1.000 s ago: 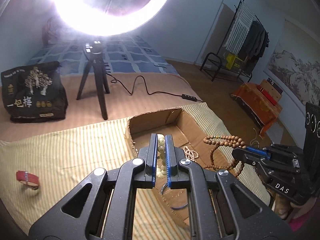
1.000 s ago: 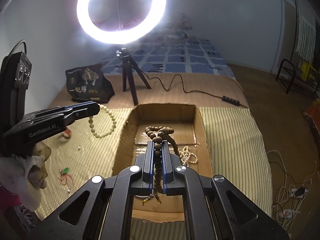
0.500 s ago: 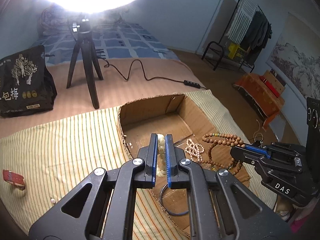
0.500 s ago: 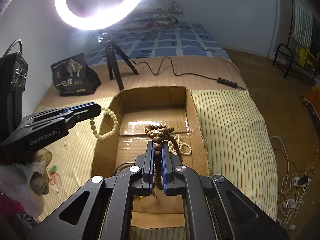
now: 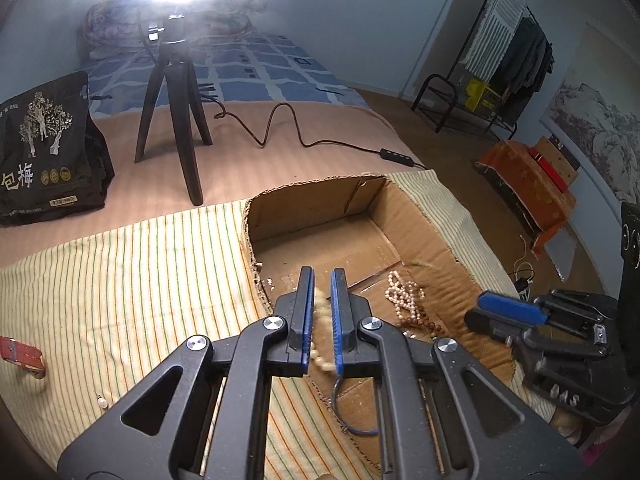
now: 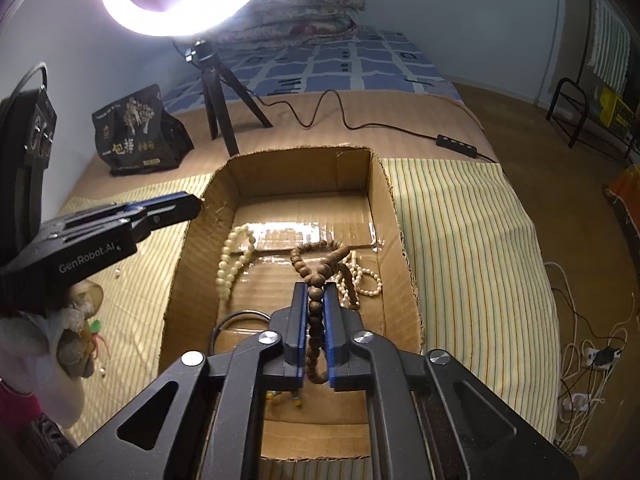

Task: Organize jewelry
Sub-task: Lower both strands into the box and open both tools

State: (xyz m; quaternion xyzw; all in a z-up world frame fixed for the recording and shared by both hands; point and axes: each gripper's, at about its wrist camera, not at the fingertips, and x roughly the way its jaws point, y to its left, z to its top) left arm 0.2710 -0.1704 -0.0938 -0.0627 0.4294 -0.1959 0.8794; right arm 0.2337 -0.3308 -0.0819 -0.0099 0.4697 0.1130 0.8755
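An open cardboard box [image 6: 394, 216] lies on a striped cloth. My left gripper [image 5: 321, 286] hangs over the box's left side with its jaws slightly parted; the cream bead bracelet [image 6: 232, 258] is blurred between them and shows falling into the box in the right wrist view. My right gripper [image 6: 315, 292] is over the box with its jaws slightly parted around the brown wooden bead string [image 6: 316, 264], which sags onto the box floor. A small pearl strand [image 5: 404, 294] and a dark cord loop [image 6: 236, 318] lie in the box.
A red strap [image 5: 22, 356] and a small bead [image 5: 103, 401] lie on the cloth [image 5: 120, 280] left of the box. A ring-light tripod [image 5: 176, 120] and black bag [image 5: 44, 148] stand behind. Cables trail right of the bed [image 6: 592, 356].
Both grippers moved lower over the box and their jaws parted slightly. The cream bracelet dropped from the left gripper into the box; the brown bead string sank to the box floor.
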